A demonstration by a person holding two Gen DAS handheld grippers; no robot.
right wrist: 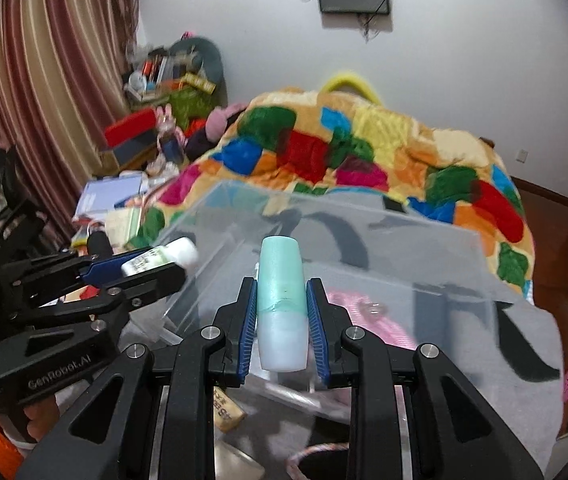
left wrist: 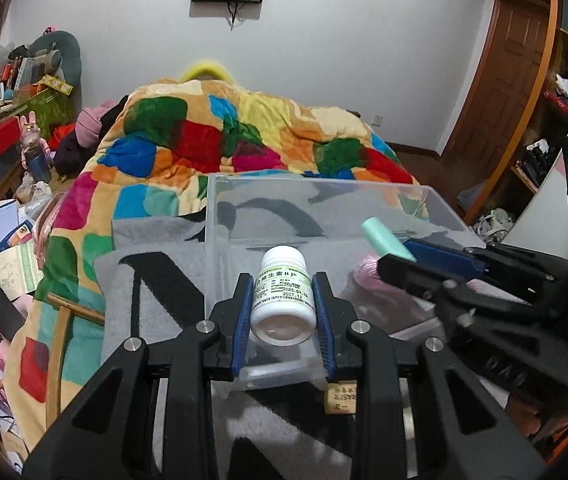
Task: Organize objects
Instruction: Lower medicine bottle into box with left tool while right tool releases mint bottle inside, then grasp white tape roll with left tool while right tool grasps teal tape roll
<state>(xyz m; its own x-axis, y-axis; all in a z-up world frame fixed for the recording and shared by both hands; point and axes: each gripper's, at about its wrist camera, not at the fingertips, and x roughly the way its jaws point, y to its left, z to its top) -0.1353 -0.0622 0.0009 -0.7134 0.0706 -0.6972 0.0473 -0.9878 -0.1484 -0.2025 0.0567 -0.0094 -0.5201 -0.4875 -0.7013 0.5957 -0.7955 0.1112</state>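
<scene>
While both hover over the clear box point(left wrist: 324, 216) on the bed's near edge, left tool point(left wrist: 283, 308) clamps white pill bottle point(left wrist: 283, 296); right tool point(right wrist: 282, 316) clamps w/ mint-green tube point(right wrist: 282, 304).

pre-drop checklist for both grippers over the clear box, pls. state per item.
1. Left gripper holds the white pill bottle: ok, jaws shut on its sides.
2. Right gripper holds the mint tube: ok, jaws shut on its middle.
3. Clear box open on top: ok, no lid seen.
4. Room in the box: ok, only a pink item lies inside.
5. Grippers apart: ok, no contact shows in either view.
6. Bottle and tube fully past the box's near wall: cannot tell.
</scene>
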